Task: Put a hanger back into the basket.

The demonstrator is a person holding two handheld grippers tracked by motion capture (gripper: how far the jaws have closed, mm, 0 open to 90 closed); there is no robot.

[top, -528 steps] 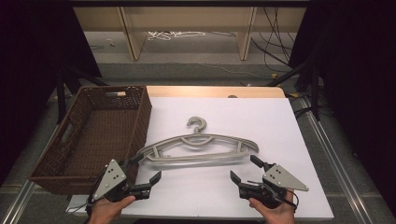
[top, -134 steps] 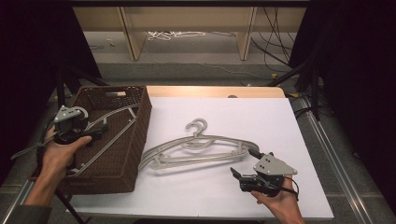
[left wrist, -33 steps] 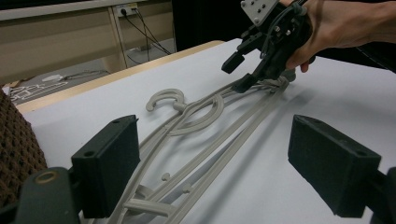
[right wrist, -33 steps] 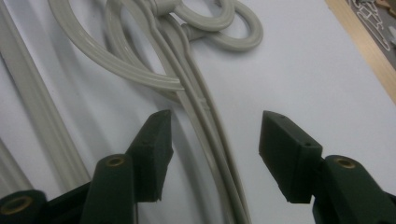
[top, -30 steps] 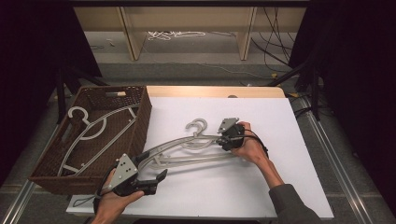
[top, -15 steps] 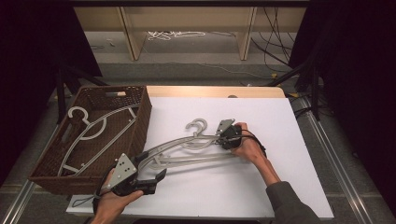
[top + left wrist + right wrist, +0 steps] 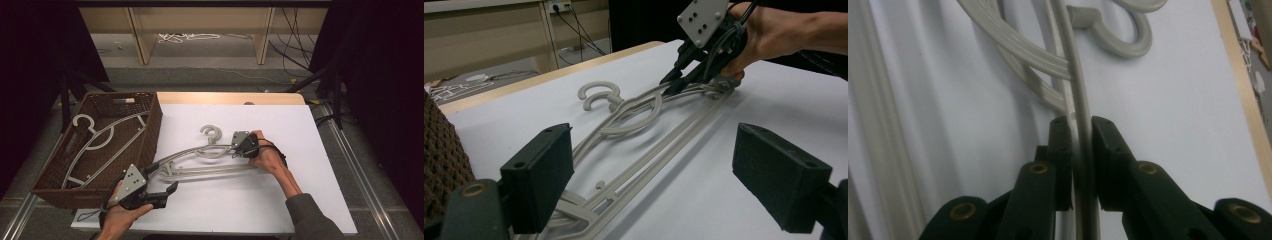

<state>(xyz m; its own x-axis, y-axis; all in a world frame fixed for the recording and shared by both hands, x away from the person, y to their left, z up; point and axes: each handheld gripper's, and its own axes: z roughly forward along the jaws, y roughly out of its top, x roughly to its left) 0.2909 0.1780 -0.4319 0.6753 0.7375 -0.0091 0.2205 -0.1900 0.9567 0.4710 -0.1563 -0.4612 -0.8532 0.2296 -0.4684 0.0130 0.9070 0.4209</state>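
Grey plastic hangers (image 7: pixel 200 169) lie stacked on the white table top, hooks (image 7: pixel 212 134) pointing to the far side. My right gripper (image 7: pixel 234 151) reaches in from the right and its jaws have just been closing. They are now shut on the top hanger's thin arm (image 7: pixel 1080 100) just beside the hook. My left gripper (image 7: pixel 162 179) hovers at the front left, open, with the hangers' left end (image 7: pixel 589 210) lying below and ahead of its pads (image 7: pixel 541 175). From there I also see the right gripper (image 7: pixel 672 90) farther off. Another grey hanger (image 7: pixel 95 140) rests inside the basket.
A brown wicker basket (image 7: pixel 154 117) stands on the left of the table, its right wall close to the hangers' left end. The table's wooden far edge (image 7: pixel 230 97) lies beyond the hooks. White surface (image 7: pixel 240 205) stretches in front of the hangers.
The right gripper's jaws have closed on the hanger's arm, and both hands kept their places. Since the oldest frames, one hanger went from the table into the basket.
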